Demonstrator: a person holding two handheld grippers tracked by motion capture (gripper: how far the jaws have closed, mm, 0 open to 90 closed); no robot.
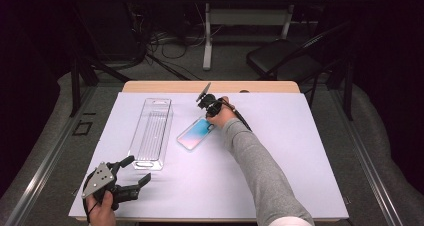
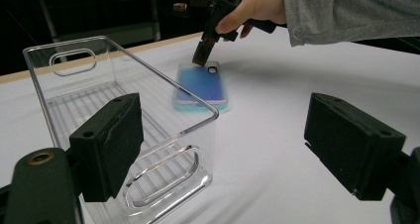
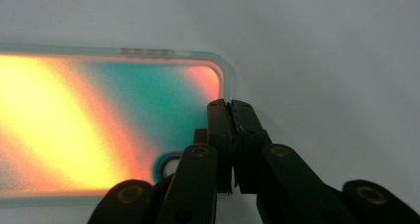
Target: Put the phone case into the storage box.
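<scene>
Right claw clamped on the edge of the iridescent phone case lying on the surface; left claw wide apart near the clear bin

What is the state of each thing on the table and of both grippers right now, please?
Phone case: flat on the table, beside the bin, its far edge pinched by the right gripper.
Bin: clear, upright, empty, untouched.
Right gripper: jaws shut on the phone case's rim near the camera cut-out.
Left gripper: jaws open, holding nothing, near the bin's close end.
</scene>
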